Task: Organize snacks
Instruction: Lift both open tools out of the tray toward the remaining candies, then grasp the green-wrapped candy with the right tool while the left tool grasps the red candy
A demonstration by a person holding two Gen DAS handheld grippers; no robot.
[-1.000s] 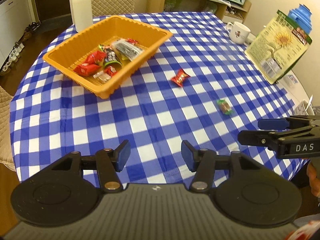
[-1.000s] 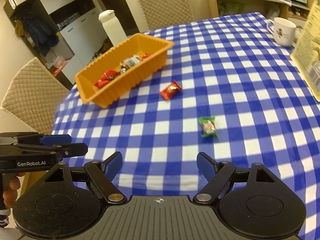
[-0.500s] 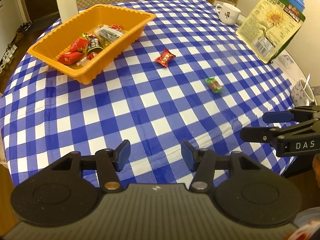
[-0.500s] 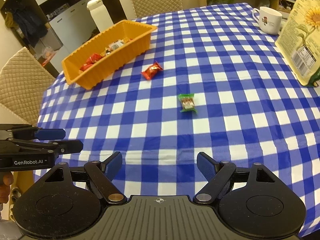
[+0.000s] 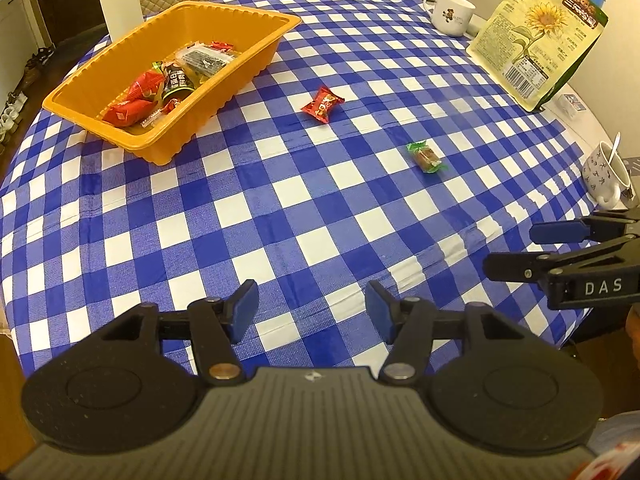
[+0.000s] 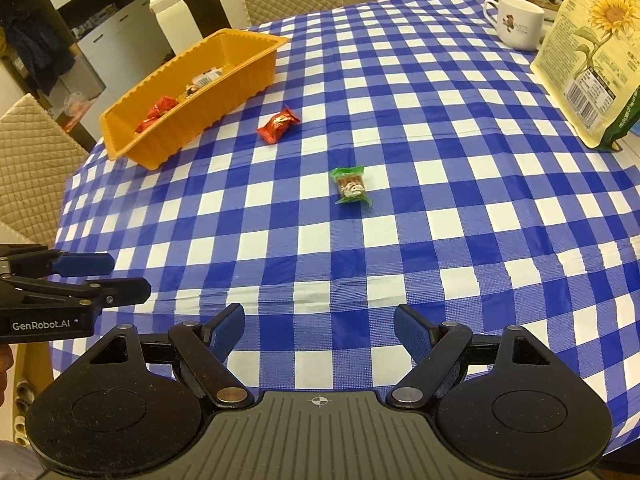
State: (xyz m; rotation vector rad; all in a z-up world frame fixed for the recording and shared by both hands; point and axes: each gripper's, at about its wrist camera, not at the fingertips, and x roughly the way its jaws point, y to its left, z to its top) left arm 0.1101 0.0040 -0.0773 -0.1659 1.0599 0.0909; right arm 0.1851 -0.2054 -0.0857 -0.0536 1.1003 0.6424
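Snacks [image 6: 351, 186] lie mid-table, clear of both empty tongs [image 5: 311, 308], left opening, right [image 6: 319, 330] wide

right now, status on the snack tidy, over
Left gripper opening, empty; right gripper open, empty. Red-wrapped candy and green-wrapped candy loose on checked tablecloth, outside orange plastic tray. Nothing blocking.

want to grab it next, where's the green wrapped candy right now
The green-wrapped candy lies loose on the checked tablecloth, right of the red candy and the orange tray.
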